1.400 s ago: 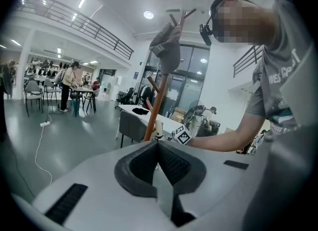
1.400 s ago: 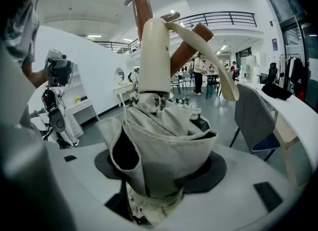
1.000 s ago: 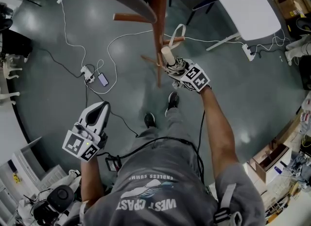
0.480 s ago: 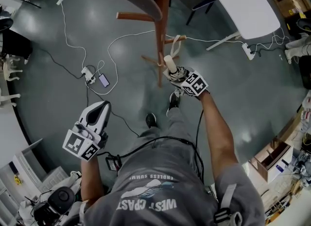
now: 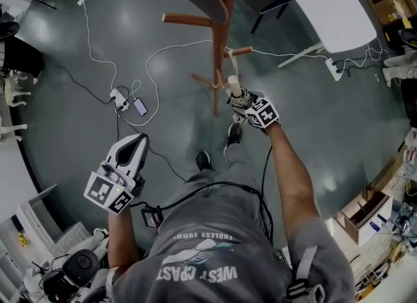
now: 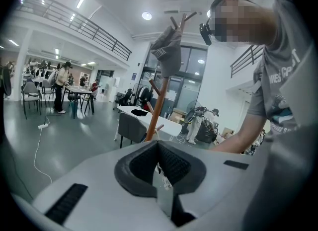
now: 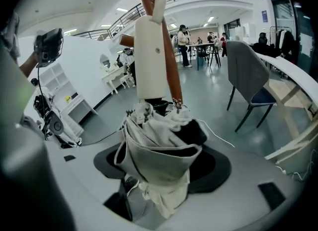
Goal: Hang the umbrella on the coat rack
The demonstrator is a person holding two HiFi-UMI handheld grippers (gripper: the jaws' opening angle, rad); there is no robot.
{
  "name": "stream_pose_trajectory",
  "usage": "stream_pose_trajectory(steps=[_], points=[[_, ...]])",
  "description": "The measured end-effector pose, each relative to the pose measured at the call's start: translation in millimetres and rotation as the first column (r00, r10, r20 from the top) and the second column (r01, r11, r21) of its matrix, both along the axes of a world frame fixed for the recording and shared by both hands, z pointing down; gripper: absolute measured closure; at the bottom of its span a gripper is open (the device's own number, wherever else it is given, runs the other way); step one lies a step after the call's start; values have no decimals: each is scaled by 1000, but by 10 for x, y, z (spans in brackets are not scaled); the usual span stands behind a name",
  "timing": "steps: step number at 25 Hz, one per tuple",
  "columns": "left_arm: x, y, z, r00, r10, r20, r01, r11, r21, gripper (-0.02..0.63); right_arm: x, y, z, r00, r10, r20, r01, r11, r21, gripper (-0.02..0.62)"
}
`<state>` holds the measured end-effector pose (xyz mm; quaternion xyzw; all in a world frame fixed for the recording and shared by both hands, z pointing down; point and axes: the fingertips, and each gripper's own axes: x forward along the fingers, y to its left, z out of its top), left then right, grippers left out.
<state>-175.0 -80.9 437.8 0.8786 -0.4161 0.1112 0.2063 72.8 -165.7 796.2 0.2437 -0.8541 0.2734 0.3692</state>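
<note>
A wooden coat rack (image 5: pixel 220 31) stands ahead of me, its short pegs (image 5: pixel 240 52) jutting out. My right gripper (image 5: pixel 244 100) is shut on a folded white-and-black umbrella (image 7: pixel 160 135), held upright beside the pole (image 7: pixel 170 63). The umbrella's cream handle (image 7: pixel 149 56) points up, and its strap loop (image 5: pixel 230 64) reaches the peg; whether the loop is over the peg is unclear. My left gripper (image 5: pixel 128 155) hangs low at the left, far from the rack, shut with nothing in it. From the left gripper view (image 6: pixel 160 168) the rack (image 6: pixel 155 111) is seen at a distance.
A grey cap (image 6: pixel 167 51) hangs high on the rack. White cables, a power strip and a phone (image 5: pixel 138 106) lie on the grey floor to the left. A white table (image 5: pixel 329 5) and a grey chair (image 7: pixel 248 83) stand at the right. The person's feet (image 5: pixel 231 135) are below the rack.
The right gripper with the umbrella has drawn closer to the rack's pole, and the strap loop has come down to the peg. The left gripper has stayed put.
</note>
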Motion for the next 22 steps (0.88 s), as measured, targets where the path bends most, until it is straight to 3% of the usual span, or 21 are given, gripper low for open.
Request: stream_pose_trajectory(steps=[9, 12, 15, 20, 22], points=[[136, 11, -197, 1000, 3, -7, -3, 998, 67, 591, 137, -87, -368, 999, 51, -12, -50, 994, 93, 282], [141, -18, -298, 1000, 15, -8, -14, 994, 110, 591, 213, -78, -710, 996, 82, -46, -72, 982, 177, 340], [14, -44, -418, 1000, 11, 3, -11, 988, 151, 591, 104, -83, -1215, 992, 113, -48, -95, 956, 279, 411], [-171, -45, -621, 1000, -10, 14, 7, 977, 214, 591, -69, -50, -2377, 979, 189, 73, -202, 892, 405, 522], [-208, 4, -700, 1000, -8, 21, 3, 971, 239, 591, -121, 65, -2882, 973, 195, 123, -229, 865, 445, 536]])
